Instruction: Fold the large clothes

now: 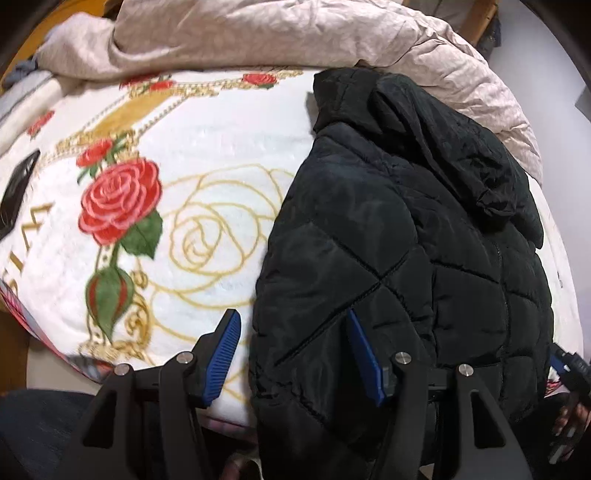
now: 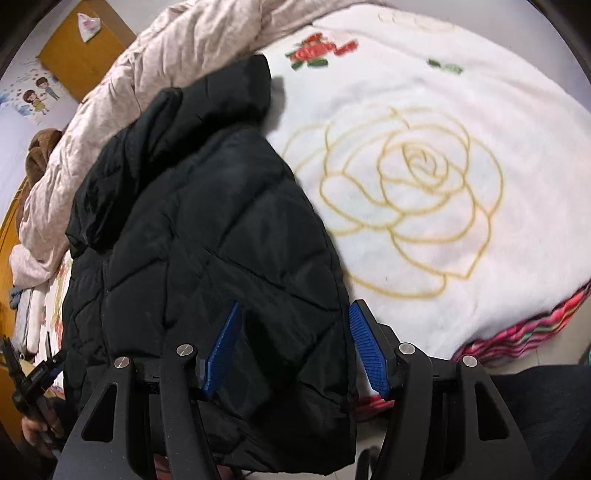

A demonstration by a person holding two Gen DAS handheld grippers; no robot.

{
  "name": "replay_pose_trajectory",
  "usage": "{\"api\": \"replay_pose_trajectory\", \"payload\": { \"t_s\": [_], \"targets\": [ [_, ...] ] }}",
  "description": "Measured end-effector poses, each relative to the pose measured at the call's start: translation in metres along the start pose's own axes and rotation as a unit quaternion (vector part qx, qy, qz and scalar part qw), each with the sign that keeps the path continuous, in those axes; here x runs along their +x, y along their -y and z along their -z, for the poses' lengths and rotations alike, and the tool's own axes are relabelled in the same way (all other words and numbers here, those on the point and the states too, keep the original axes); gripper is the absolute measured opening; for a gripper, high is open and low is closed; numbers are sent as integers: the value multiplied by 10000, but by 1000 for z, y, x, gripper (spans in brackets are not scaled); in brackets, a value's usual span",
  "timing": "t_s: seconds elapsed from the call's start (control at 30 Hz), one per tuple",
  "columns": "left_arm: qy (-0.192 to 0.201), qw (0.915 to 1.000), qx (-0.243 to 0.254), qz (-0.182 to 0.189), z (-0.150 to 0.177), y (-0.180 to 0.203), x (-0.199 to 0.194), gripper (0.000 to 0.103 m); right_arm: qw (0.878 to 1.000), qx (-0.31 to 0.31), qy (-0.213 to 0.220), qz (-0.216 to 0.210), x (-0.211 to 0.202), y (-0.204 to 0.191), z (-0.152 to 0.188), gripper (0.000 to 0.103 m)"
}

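Bed with white rose-print blanket (image 1: 229,147). Left gripper (image 1: 293,354) jaws apart over the black puffer jacket (image 1: 406,240) edge; right gripper (image 2: 295,347) jaws apart, straddling its hem. Jacket lies folded lengthwise beside beige duvet (image 1: 258,33).

The black jacket (image 1: 388,258) is quilted, slightly shiny cloth; the rose blanket (image 1: 207,206) is soft plush; the beige duvet (image 1: 258,33) is crinkled, matt fabric.

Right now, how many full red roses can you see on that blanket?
3: a large rose left of the black jacket, a smaller one above it, another by the pink quilt. Others may be hidden.
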State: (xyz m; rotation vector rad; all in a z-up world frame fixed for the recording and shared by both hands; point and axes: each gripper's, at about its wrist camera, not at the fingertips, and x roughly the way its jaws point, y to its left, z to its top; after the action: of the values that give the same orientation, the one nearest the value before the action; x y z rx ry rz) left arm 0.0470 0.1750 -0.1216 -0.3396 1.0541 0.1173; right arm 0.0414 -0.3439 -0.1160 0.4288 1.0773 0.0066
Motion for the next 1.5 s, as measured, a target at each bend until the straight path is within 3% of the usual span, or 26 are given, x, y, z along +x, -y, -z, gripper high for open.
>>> {"api": "replay_pose_trajectory", "payload": {
  "t_s": [0.27,0.47,0.5,0.53,0.57,0.63,0.67,0.77,0.93,1.1,1.23,1.5],
  "targets": [
    [-373,9985,-248,309,19,6,6,63,9979,360,-475,-271,3,10,14,61],
    [-631,9978,-86,175,26,17,15,64,9938,395,-1025,-154,17,12,22,62],
    [-637,9978,-63,164,26,18,16,63,9936,344,-1074,-111,18,11,22,60],
    [-640,9978,-48,172,27,19,15,61,9934,323,-1096,-100,18,9,21,50],
    [-623,9978,-41,211,27,20,14,51,9934,312,-1093,-130,17,9,21,43],
    [-568,9980,-38,286,25,21,8,35,9936,302,-1043,-303,10,8,20,22],
    [-503,9981,-48,363,25,22,2,24,9937,279,-1015,-385,5,7,19,18],
    [-214,9979,-6,605,20,23,-23,17,9945,109,-833,-631,-15,2,17,13],
    [257,9953,125,925,18,27,-67,15,9926,-196,-353,-1142,-71,-3,12,10],
    [612,9878,-93,1426,17,17,-107,15,9884,-227,-41,-1502,-108,2,13,10],
    [837,9815,-258,1700,-2,13,-128,15,9819,-275,200,-1862,-135,3,16,10],
    [1079,9726,-543,1987,-41,16,-140,15,9709,219,645,-2294,-138,-18,-34,10]
  ]
}}
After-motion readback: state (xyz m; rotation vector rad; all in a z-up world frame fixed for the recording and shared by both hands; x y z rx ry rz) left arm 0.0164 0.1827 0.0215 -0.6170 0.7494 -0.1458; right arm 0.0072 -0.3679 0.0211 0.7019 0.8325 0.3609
